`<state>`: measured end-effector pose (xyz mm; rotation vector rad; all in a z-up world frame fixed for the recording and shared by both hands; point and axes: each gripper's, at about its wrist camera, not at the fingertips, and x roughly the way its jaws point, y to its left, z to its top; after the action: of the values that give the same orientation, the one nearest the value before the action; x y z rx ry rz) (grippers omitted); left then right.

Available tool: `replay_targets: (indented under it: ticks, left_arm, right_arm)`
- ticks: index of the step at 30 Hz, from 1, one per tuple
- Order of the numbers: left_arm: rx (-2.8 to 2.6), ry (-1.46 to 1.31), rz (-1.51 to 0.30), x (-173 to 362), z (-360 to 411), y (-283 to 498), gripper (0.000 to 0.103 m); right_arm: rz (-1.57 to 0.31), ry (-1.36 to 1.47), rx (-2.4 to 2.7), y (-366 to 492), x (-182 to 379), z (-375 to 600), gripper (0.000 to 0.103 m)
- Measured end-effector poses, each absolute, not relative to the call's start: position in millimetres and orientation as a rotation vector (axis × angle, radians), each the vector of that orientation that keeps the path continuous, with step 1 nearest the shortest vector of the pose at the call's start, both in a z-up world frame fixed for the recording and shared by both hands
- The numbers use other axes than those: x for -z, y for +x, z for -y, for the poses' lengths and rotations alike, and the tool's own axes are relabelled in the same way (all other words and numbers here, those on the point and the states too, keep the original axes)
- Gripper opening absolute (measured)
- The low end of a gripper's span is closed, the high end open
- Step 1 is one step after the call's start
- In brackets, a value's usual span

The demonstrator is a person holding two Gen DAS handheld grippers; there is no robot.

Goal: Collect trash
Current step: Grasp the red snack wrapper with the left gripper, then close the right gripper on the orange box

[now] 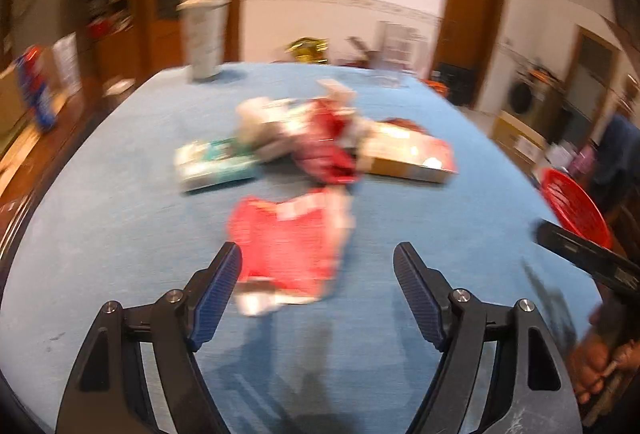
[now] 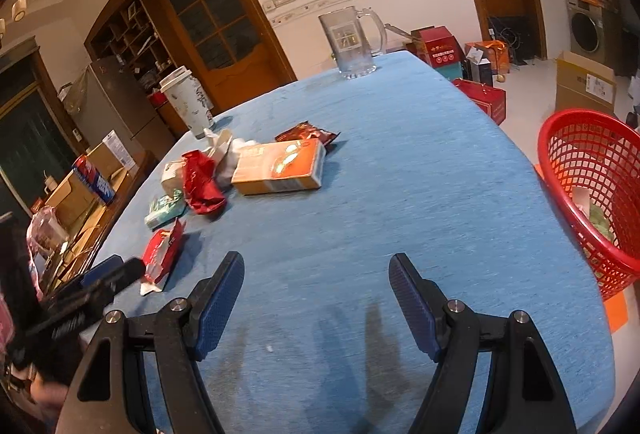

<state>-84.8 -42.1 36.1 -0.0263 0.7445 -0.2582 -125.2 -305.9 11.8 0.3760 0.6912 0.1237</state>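
Observation:
A flat red wrapper (image 1: pixel 288 246) lies on the blue tablecloth (image 1: pixel 120 214), just ahead of my open left gripper (image 1: pixel 318 248), nearer its left finger; the view is blurred. Behind it is a pile: a teal packet (image 1: pixel 216 164), crumpled red foil (image 1: pixel 324 146), white paper (image 1: pixel 256 122) and an orange box (image 1: pixel 412 154). The right wrist view shows the same wrapper (image 2: pixel 164 254) with the left gripper (image 2: pixel 124 268) beside it. My right gripper (image 2: pixel 316 262) is open over bare cloth with nothing between its fingers. A red mesh basket (image 2: pixel 588 186) holding some scraps sits off the table's right edge.
A paper cup (image 2: pixel 188 102) stands by the pile near the table's left edge and a glass mug (image 2: pixel 352 42) at the far end. A dark snack packet (image 2: pixel 308 134) lies behind the orange box (image 2: pixel 280 166). Cardboard boxes and bags crowd the floor beyond.

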Motion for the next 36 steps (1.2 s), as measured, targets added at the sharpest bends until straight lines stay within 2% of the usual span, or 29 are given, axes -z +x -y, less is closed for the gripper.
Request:
replay_targets:
  ticks: [6,14,16,18,19,20,21,27,32,36]
  left_arm:
    - [0.209,-0.169,-0.832,-20,0,-54,0.078]
    - [0.260,-0.161,-0.907,-11,20,-35,0.076]
    - [0.241,-0.116,-0.904,-10,29,-36,0.069]
    - [0.246,-0.076,-0.900,-9,36,-39,0.047]
    - [0.242,-0.038,-0.888,-10,42,-42,0.040]
    - [0.248,-0.024,-0.885,-9,45,-42,0.026]
    - [0.264,-0.012,-0.886,-9,47,-43,0.021]
    - [0.250,0.007,-0.816,-15,47,-50,0.019]
    - [0.252,-0.020,-0.793,-17,43,-51,0.019]
    - [0.261,-0.046,-0.782,-19,41,-52,0.019]
  right_arm:
    - [-0.688,0.373,-0.131,-127,-15,302,0.079]
    - [-0.698,0.359,-0.166,-121,-18,293,0.079]
    - [-0.697,0.352,-0.177,-117,-23,292,0.079]
    - [-0.703,0.349,-0.211,-107,-29,291,0.079]
    - [-0.709,0.344,-0.231,-100,-33,290,0.079]
    - [-0.715,0.339,-0.245,-92,-37,290,0.079]
    - [-0.717,0.331,-0.249,-84,-41,289,0.079]
    - [-0.719,0.238,-0.259,-19,-51,279,0.079]
    - [-0.766,0.268,-0.257,39,-33,286,0.079]
    - [-0.845,0.352,-0.308,56,-11,287,0.070]
